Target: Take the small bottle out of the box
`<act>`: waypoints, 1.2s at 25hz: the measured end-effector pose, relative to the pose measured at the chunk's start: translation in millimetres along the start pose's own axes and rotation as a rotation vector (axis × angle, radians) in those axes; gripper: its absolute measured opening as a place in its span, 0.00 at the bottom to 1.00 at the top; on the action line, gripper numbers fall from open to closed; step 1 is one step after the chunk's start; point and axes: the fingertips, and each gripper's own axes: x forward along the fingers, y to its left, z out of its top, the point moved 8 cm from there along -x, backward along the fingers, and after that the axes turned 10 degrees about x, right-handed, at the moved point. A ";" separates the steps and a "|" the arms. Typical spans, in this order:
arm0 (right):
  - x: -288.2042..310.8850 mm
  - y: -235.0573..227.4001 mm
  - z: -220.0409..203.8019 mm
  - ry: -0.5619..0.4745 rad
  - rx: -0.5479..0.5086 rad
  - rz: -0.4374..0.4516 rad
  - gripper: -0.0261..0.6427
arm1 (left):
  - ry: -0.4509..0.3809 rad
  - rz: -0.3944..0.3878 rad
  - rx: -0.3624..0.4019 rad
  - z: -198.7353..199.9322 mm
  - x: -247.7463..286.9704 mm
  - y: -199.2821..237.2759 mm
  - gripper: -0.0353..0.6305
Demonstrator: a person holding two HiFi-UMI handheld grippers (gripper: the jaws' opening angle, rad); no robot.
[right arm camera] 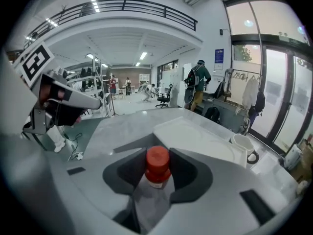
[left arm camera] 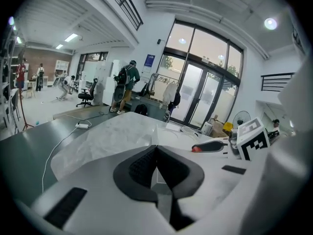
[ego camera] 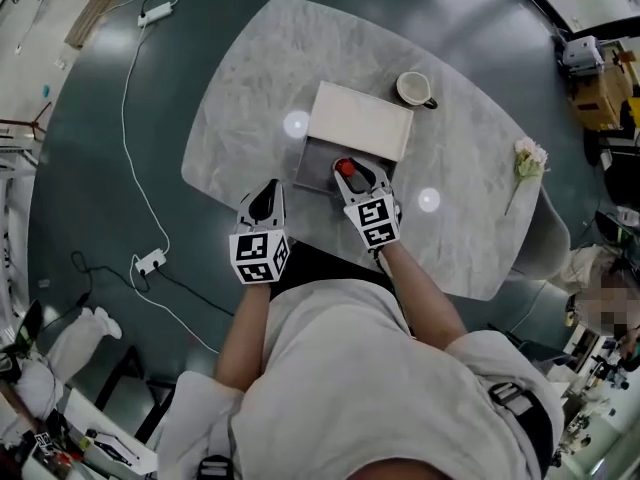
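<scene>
- Two jaws of the right gripper clamp the small bottle — red cap, white label, print unreadable.
- On the left gripper, jaws pressed together — empty.

I see a polished, marble-look worktop, a matt white box lid, and the small bottle with its smooth red plastic cap.

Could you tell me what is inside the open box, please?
A small bottle with a red cap, held in the right claw; the claw hides part of the box.
</scene>
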 end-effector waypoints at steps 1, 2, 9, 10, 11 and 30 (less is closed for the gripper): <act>-4.5 -1.3 3.9 -0.014 0.012 -0.007 0.27 | -0.002 -0.007 0.006 3.0 1.6 -1.8 0.09; -9.5 -3.2 8.0 -0.028 0.023 -0.013 0.27 | -0.003 -0.013 0.010 6.0 3.0 -4.4 0.09; -49.6 -13.9 42.9 -0.139 0.080 -0.017 0.27 | -0.069 -0.033 0.058 42.5 5.8 -31.4 0.09; -55.5 -13.9 46.5 -0.154 0.083 -0.014 0.27 | -0.078 -0.038 0.065 47.1 5.3 -35.5 0.09; -60.8 -13.8 51.1 -0.169 0.083 -0.010 0.27 | -0.088 -0.043 0.075 52.0 5.7 -39.0 0.09; -173.6 -32.4 110.3 -0.429 0.049 -0.037 0.27 | -0.254 -0.088 0.201 128.1 -10.4 -107.1 0.09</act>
